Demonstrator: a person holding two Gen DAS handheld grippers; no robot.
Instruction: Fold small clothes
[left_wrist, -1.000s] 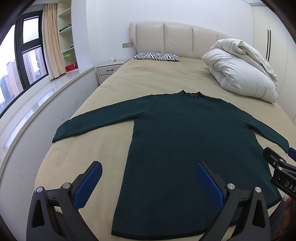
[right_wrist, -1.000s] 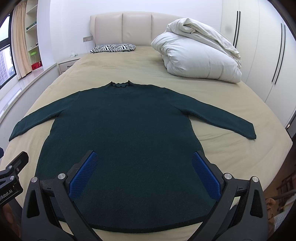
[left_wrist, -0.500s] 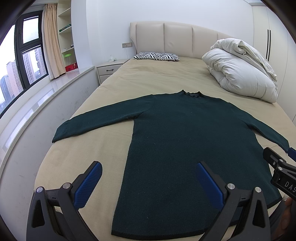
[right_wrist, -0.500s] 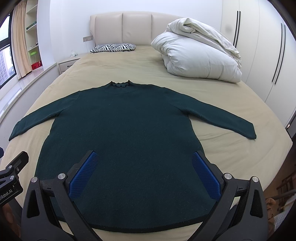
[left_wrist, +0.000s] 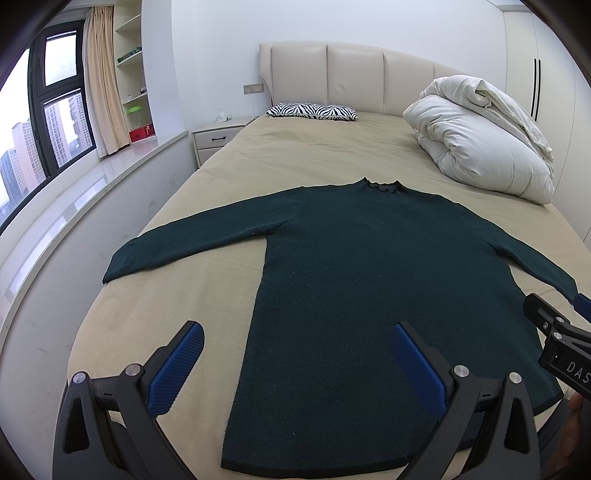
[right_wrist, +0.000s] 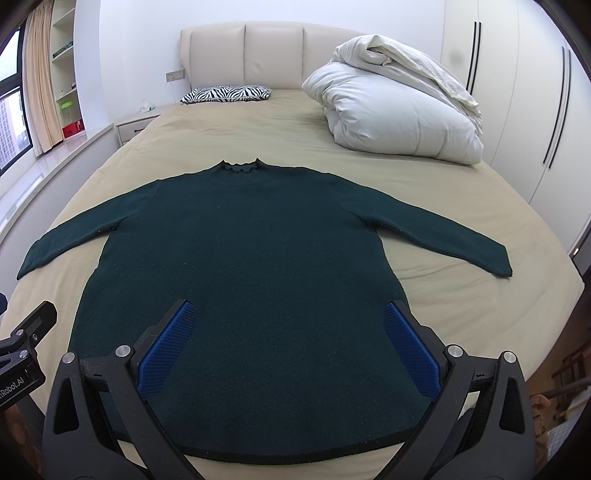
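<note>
Left wrist view: "DAS" lettering on right tongs (left_wrist: 554, 325) beside sweater (left_wrist: 369, 280).

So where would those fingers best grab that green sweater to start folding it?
Probably a sleeve cuff. The sweater lies flat and spread on the bed, so its body offers nothing to pinch. The left cuff ends in a free edge: the open left gripper could come in low from the outer side, and the right gripper likewise.

change: none visible | sweater (left_wrist: 369, 280) lies as before | both claws hold position (spread wide)
</note>
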